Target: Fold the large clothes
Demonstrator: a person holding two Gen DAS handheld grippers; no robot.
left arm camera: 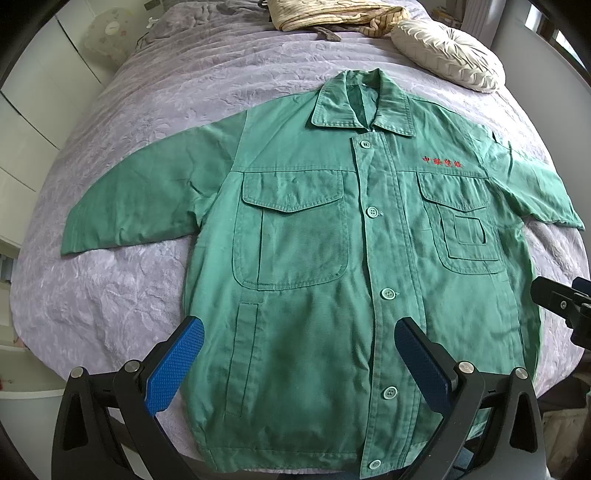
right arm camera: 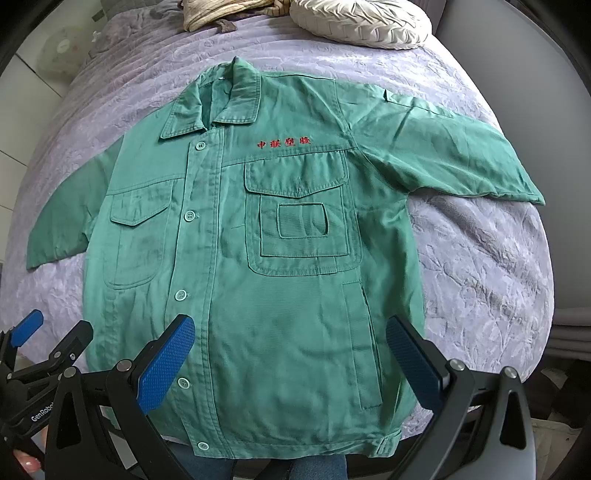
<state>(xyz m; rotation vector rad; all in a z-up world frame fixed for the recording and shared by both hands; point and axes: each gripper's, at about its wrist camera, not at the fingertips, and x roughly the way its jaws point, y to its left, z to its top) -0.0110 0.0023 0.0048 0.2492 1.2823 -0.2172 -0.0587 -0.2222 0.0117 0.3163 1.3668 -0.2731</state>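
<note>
You had the green jacket (left arm camera: 332,258) spread flat and face up on the purple bedspread (left arm camera: 147,147), buttoned down the front, collar toward the top of the frame and hem at the bottom edge nearest you. Both sleeves were out to the sides: in the left wrist view one ran to the left edge of the bed and the other toward the right edge. The red embroidered lettering (left arm camera: 442,162) sat just above the chest pocket on the right side of that frame.

Your left gripper (left arm camera: 299,365) was wide apart, blue pads clamped on nothing, hovering over the lower part of the jacket with the button placket showing between the fingers. Your right gripper (right arm camera: 291,363) was the same deal in its own view: fingers spread wide, nothing in them, over the lower part of the jacket right of the placket. You could also see the left gripper poking in at the lower left of the right wrist view, and a bit of the right one at the right edge of the left wrist view.

Up at the top of the frame a cream round cushion (left arm camera: 447,55) lay on the bedspread just beyond the collar, next to some striped beige fabric (left arm camera: 332,14).
</note>
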